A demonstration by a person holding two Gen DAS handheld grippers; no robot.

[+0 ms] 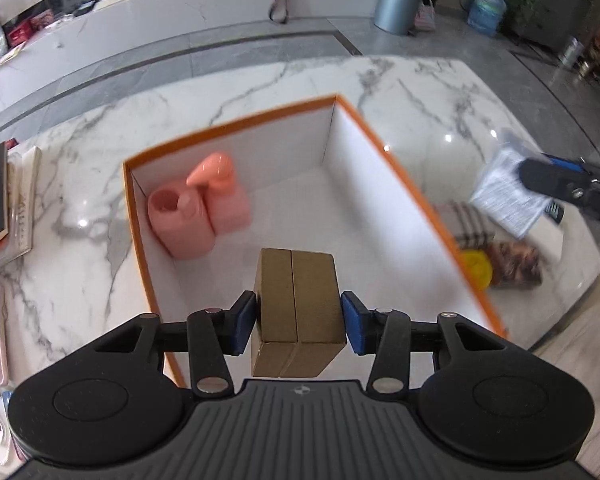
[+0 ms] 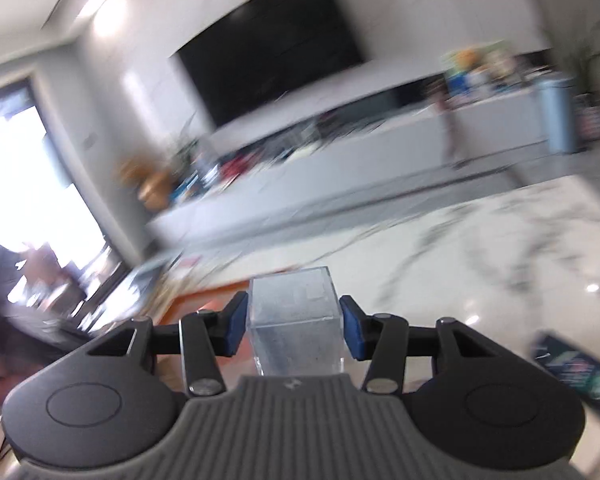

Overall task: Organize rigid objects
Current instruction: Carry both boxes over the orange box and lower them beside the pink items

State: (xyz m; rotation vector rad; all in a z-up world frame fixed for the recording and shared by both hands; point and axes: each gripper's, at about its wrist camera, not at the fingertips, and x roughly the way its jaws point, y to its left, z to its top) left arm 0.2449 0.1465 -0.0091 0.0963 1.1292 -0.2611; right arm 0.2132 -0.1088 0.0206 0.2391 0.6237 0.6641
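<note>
1. The marble table (image 1: 260, 92) is carrying a big orange-rimmed storage box (image 1: 236, 128) with white walls, standing open near the middle.
2. In the box's far left corner a pink dispenser set (image 1: 200, 208) is already sitting; the rest of the floor is lying bare, so I judge the sensible move is lowering the next piece onto that free floor, clear of the pink set and the walls, and releasing only once it is resting flat.
3. The left gripper (image 1: 300, 320) is hanging over the box's near edge, pointing steeply down, its blue pads clenched on the two side faces of a small gold carton (image 1: 296, 304).
4. The right gripper (image 2: 296, 328) is clamping a clear plastic cube (image 2: 296, 320) likewise, pad on each side. Its view is badly blurred; an orange edge is showing just beyond the left finger.
</note>
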